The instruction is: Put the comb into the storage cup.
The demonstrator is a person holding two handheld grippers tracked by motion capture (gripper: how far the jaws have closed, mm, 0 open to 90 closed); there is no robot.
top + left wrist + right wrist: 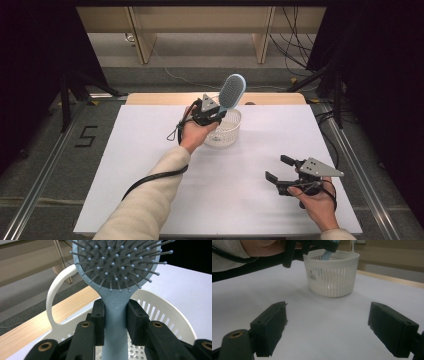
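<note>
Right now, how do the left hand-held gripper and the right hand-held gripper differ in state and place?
The left hand-held gripper is shut on the light blue hairbrush handle; the right hand-held gripper is open and holds nothing. The left one is raised over the white basket, brush head upward; the right one is low above the white table, apart from the basket. Both have black jaws and a grey three-cornered plate.

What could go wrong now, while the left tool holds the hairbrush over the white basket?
The left tool clamps the hairbrush low on its narrow handle, with the heavy head above, so it may tilt or slip. The basket is light and unheld; the right tool stands apart, so a push could shift it.
</note>
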